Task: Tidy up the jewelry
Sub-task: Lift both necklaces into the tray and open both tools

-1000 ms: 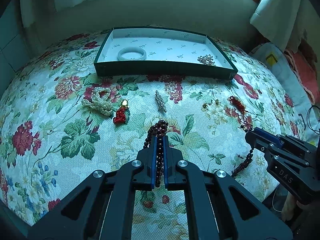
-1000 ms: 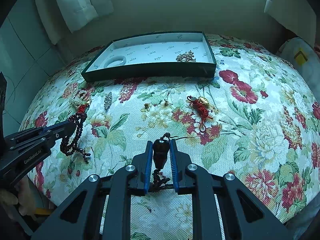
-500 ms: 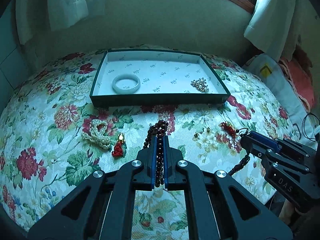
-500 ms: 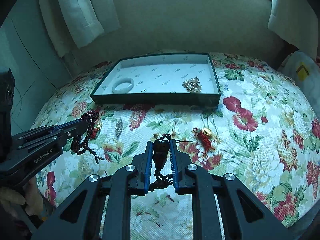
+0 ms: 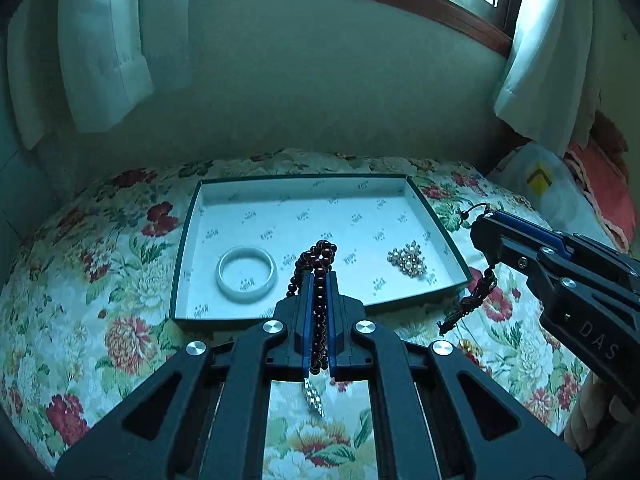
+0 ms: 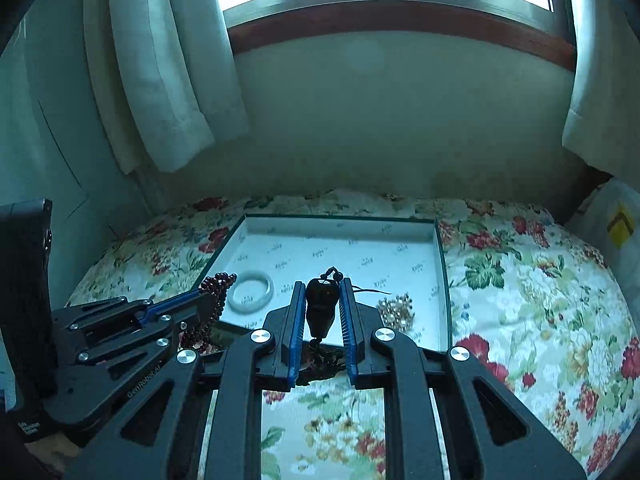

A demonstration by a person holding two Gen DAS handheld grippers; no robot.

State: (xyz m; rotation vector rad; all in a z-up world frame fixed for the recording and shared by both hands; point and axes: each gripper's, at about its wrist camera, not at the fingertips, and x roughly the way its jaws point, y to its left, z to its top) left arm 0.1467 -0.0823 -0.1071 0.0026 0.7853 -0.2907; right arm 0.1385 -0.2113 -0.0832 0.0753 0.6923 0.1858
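Floral bedspread [image 5: 132, 344] under a curtained window carries the tray [image 5: 182, 264], which holds a bangle [image 5: 246, 274] at its left and a pearl cluster [image 5: 408, 258] at its right. Only the left view shows a silver clasp [image 5: 314, 396] on the cloth just before the tray, and the tassel [image 5: 466, 302] hanging off the tray's right front corner; only the right view shows the dark pendant [image 6: 320, 304] itself. Left gripper [image 5: 319, 280] is clenched on the beads [image 5: 318, 264], their strand lying along the fingers toward the tray and looping above its front; right gripper [image 6: 320, 292] is closed narrowly on the pendant, long axis along the fingers, over the tray's front edge.
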